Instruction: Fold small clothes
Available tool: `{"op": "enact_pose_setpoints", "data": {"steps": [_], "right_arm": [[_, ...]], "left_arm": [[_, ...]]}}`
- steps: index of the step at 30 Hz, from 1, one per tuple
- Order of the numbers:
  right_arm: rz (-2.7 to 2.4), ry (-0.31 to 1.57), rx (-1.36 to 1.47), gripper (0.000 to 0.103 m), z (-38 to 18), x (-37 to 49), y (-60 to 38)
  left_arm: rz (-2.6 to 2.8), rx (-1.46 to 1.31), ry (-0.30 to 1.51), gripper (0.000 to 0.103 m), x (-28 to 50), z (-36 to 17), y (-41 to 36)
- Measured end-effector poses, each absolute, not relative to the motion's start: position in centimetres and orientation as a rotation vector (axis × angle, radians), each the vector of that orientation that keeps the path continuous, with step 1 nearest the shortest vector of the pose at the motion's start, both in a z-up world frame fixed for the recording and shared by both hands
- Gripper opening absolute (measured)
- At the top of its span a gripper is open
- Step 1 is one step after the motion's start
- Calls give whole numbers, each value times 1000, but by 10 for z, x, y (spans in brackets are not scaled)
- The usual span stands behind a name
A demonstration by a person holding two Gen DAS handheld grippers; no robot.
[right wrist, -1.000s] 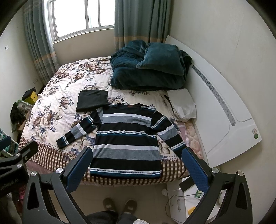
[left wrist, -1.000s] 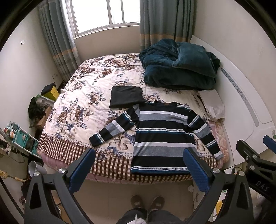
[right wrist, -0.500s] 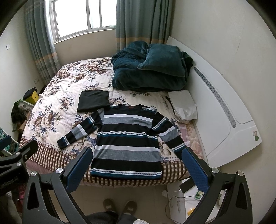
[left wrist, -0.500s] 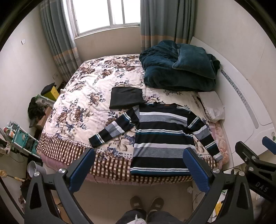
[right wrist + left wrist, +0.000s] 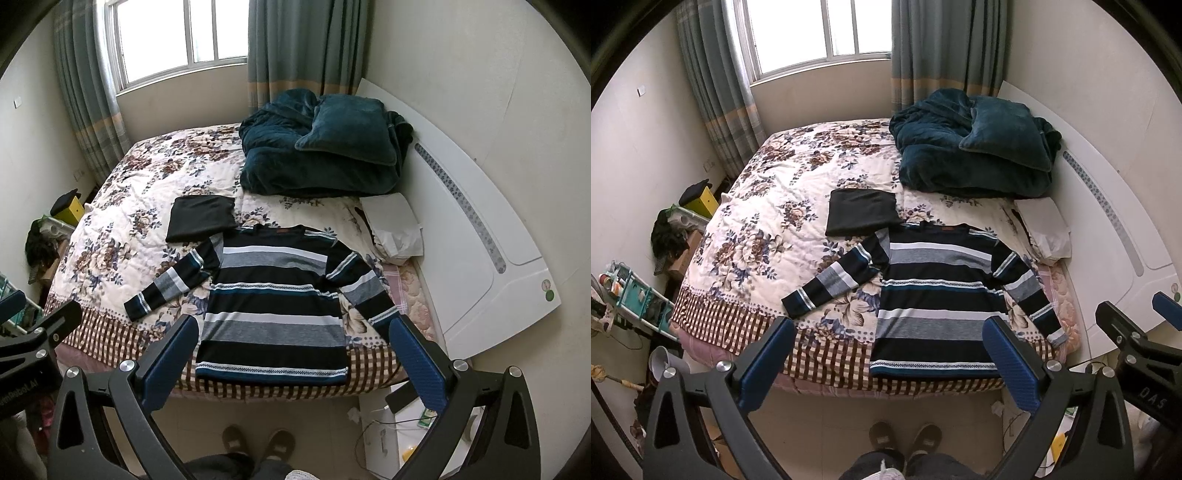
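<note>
Left wrist view, left tongs (image 5: 888, 354) spread wide, holding nothing, above bed's near edge; striped sweater (image 5: 934, 291) flat on floral bedspread (image 5: 757, 229), sleeves out, folded black garment (image 5: 862, 211) touching its collar; right wrist view, right tongs (image 5: 293, 350) equally wide, unladen; teal blanket (image 5: 317, 155) heaped beyond

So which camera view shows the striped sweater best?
The right wrist view: the striped sweater lies central and almost whole there. In the left wrist view the sweater sits right of centre, its hem corner hidden behind the left gripper.
</note>
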State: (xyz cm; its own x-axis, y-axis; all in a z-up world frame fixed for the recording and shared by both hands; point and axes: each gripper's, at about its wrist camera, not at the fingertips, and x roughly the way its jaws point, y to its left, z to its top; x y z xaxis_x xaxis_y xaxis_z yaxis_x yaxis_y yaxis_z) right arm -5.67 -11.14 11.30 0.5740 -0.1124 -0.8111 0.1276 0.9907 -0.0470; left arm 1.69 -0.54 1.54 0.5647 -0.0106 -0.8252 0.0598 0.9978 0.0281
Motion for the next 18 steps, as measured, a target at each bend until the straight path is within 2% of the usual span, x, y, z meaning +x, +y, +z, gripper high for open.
{"op": "enact_pose_setpoints", "data": {"steps": [18], "right_arm": [[-140,946,19,103,113,-58,-111]], "left_arm": [[-46,54,965,103,16,19,-3]]}}
